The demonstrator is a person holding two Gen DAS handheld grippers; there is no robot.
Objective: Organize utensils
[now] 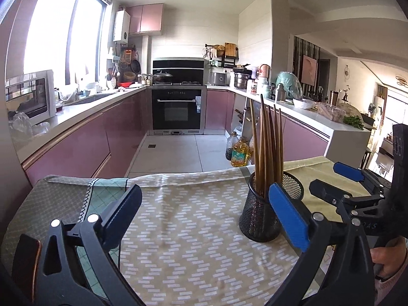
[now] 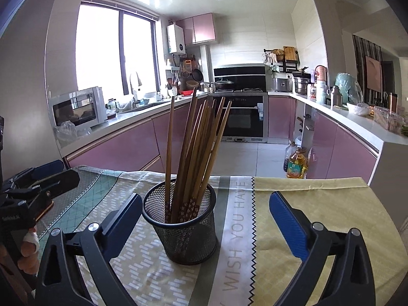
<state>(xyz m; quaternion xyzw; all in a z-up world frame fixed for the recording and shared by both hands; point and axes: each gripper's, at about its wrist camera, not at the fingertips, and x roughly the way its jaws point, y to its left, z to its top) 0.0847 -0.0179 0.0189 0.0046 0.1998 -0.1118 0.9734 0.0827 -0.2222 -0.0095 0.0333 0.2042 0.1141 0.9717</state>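
A black mesh cup (image 2: 181, 229) stands upright on the patterned tablecloth (image 2: 306, 199) and holds several wooden chopsticks (image 2: 193, 148), fanned out with their tips up. My right gripper (image 2: 206, 200) is open around the cup, which sits close to its left finger without being pressed. In the left wrist view the cup (image 1: 257, 219) and chopsticks (image 1: 267, 137) are to the right, partly behind the right finger of my open left gripper (image 1: 205, 191). Only cloth lies between the left gripper's fingers. Each gripper shows in the other's view: the right gripper (image 1: 334, 178) and the left gripper (image 2: 58, 174).
The table's far edge (image 1: 178, 174) drops to a tiled kitchen floor. Pink cabinets line both sides, with an oven (image 2: 242, 117) at the back. Oil bottles (image 2: 295, 163) stand on the floor beyond the table. A person's hand (image 2: 28, 244) grips the left tool's handle.
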